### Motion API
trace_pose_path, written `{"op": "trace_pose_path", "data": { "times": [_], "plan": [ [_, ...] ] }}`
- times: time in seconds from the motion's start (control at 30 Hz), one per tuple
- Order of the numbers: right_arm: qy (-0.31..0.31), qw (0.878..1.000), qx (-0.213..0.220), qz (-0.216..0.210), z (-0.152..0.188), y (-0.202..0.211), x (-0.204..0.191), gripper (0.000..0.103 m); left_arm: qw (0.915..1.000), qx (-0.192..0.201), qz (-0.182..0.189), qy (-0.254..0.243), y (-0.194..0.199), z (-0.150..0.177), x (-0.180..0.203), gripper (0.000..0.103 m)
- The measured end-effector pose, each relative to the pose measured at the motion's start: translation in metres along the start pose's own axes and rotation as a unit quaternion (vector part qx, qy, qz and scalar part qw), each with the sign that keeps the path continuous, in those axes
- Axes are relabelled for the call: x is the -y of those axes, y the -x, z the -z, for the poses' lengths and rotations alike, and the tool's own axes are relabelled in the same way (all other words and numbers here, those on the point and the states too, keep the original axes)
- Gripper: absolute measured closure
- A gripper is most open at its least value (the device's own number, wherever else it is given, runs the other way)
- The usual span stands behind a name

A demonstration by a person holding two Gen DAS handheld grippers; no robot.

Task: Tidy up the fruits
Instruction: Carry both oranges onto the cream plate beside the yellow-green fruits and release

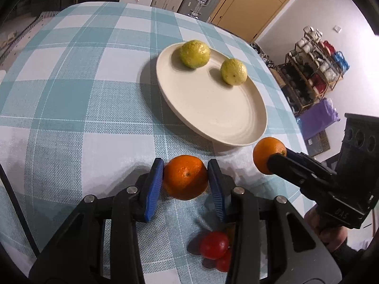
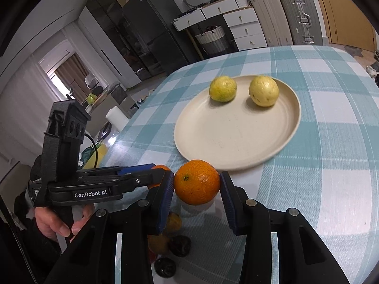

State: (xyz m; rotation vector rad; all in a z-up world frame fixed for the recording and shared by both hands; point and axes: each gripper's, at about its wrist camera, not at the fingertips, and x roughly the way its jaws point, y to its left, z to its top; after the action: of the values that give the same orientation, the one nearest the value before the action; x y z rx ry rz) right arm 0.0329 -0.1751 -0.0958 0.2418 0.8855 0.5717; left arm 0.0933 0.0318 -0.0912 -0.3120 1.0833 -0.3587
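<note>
My left gripper [image 1: 186,165] is shut on an orange [image 1: 186,177], with both blue pads pressed against its sides low over the checked tablecloth [image 1: 71,94]. My right gripper [image 2: 197,177] is shut on a second orange [image 2: 196,181], held close to the near rim of the cream plate [image 2: 232,132]. The left wrist view shows that orange [image 1: 268,155] and the right gripper [image 1: 277,157] at the right, beside the plate [image 1: 213,104]. Two yellow-green citrus fruits [image 1: 195,53] [image 1: 233,71] lie on the plate's far side. In the right wrist view, the left gripper [image 2: 158,169] is at the left.
Red cherry tomatoes [image 1: 214,245] lie on the cloth under my left gripper. Small dark fruits [image 2: 178,246] and small orange ones [image 2: 158,242] lie below my right gripper. A hand [image 2: 59,222] holds the left gripper's handle. The table edge runs just right of the plate.
</note>
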Motion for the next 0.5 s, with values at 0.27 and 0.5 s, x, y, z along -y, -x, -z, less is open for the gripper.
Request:
{"op": "trace_pose_path", "data": {
  "times": [0.27,0.5],
  "plan": [
    [-0.016,1.000,0.009,-0.019,-0.014,-0.004,0.005,0.063,0.9995,0.029,-0.011,0.003,0.020,-0.019,-0.003,0.068],
    [-0.011,1.000,0.018,-0.013,-0.032,-0.009,0.007,0.063,0.9988,0.049,-0.001,0.004,0.026,-0.048,-0.002,0.068]
  ]
}}
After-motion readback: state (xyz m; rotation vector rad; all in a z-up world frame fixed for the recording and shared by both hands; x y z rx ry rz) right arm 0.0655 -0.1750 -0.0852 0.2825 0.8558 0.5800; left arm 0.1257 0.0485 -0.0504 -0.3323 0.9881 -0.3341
